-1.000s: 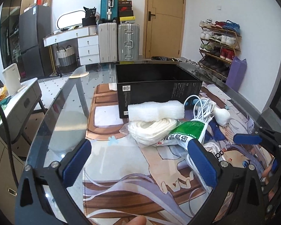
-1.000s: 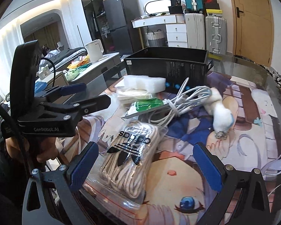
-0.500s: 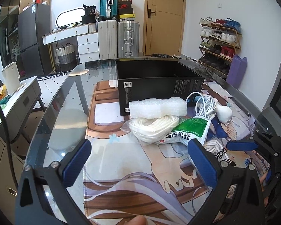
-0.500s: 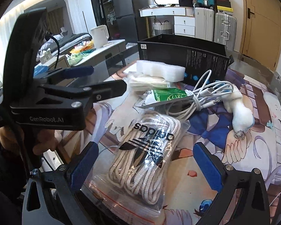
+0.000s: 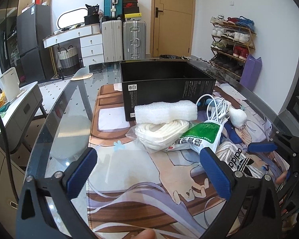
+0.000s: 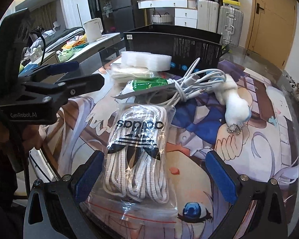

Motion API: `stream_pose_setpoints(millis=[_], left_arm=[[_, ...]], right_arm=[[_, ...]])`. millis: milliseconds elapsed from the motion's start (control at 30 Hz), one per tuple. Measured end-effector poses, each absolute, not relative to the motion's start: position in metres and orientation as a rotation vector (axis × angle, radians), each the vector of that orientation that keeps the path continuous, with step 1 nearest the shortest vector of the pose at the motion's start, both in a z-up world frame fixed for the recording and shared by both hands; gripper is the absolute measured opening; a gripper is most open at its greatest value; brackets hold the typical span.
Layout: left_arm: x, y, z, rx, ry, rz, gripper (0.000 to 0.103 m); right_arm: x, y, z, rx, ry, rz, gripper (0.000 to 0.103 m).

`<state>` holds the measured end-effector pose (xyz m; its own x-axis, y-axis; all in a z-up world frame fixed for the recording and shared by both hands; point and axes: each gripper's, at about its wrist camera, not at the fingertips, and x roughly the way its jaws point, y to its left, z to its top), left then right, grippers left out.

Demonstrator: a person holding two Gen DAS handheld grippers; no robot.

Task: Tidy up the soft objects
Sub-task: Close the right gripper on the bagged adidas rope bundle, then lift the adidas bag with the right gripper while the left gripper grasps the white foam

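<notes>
While both grippers hover with nothing in them, the sorting looks barely begun.

Right gripper (image 6: 154,176), jaws wide apart, straddles the near end of the bagged shoelaces (image 6: 138,149) on the printed mat (image 6: 259,139); left gripper (image 5: 148,176), equally spread, hangs over bare mat. At twelve o'clock stands the black box (image 5: 165,91), with the foam block (image 5: 165,112) touching its near wall, a bagged white coil (image 5: 162,132), green packet (image 5: 199,137), white cable (image 6: 191,87) and plush toy (image 6: 234,103) heaped before it. Next, I'd judge: drop lower, pinch the slippery bag, carry it boxward.
</notes>
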<state>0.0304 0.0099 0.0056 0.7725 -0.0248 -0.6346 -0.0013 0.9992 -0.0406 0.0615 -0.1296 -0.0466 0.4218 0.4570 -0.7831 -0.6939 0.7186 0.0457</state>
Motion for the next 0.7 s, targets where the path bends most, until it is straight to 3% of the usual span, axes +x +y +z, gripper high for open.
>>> stream_pose_setpoints(millis=[367, 433, 533, 700], left_arm=[[0.031, 0.008, 0.005, -0.028, 0.691, -0.005, 0.103], [0.030, 0.008, 0.005, -0.027, 0.684, 0.000, 0.103], [0.030, 0.006, 0.004, -0.015, 0.684, 0.006, 0.103], [0.030, 0.003, 0.004, 0.001, 0.685, 0.009, 0.103]], right_arm=[[0.055, -0.128, -0.049, -0.346, 0.844, 0.772, 0.100], [0.048, -0.129, -0.047, -0.355, 0.815, 0.802, 0.084], [0.045, -0.131, -0.045, -0.356, 0.803, 0.815, 0.070], [0.043, -0.135, -0.043, -0.360, 0.782, 0.846, 0.055]])
